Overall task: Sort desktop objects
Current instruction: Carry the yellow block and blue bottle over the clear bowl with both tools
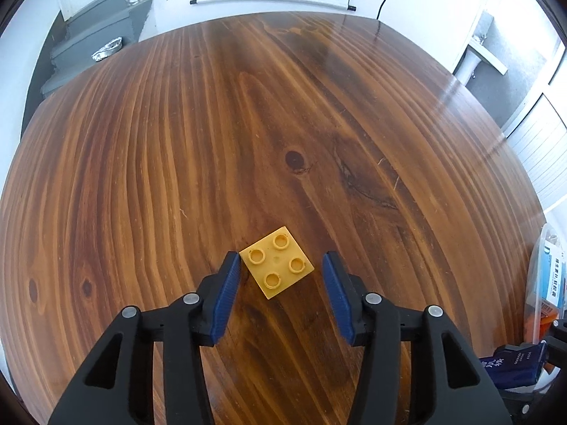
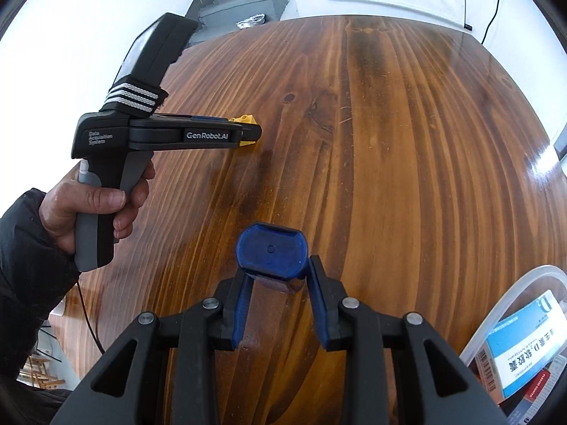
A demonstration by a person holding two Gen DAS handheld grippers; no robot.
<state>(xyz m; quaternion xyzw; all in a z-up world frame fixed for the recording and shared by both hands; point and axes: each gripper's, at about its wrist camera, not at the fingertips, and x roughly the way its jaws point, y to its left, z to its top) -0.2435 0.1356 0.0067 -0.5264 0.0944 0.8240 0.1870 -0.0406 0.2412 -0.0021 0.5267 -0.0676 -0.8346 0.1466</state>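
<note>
A flat yellow four-stud brick [image 1: 276, 265] lies on the wooden table [image 1: 248, 124]. My left gripper [image 1: 281, 260] stands open around it. The left pad [image 1: 226, 294] is right at the brick's corner and the right pad [image 1: 338, 294] is clearly apart from it. The right wrist view shows that left gripper [image 2: 253, 131] from the side, held low by a hand [image 2: 88, 205], with the yellow brick [image 2: 244, 119] partly hidden between its fingers. My right gripper [image 2: 278, 265] is shut on a blue oval-topped object [image 2: 271, 248], held above the table.
A clear plastic box [image 2: 496, 306] with medicine cartons [image 2: 521, 347] stands at the table's right edge; its wall [image 1: 542, 276] also shows in the left wrist view. A dark blue packet [image 1: 510, 368] lies by it. Grey steps [image 1: 92, 46] and crumpled foil [image 1: 108, 49] lie beyond the far edge.
</note>
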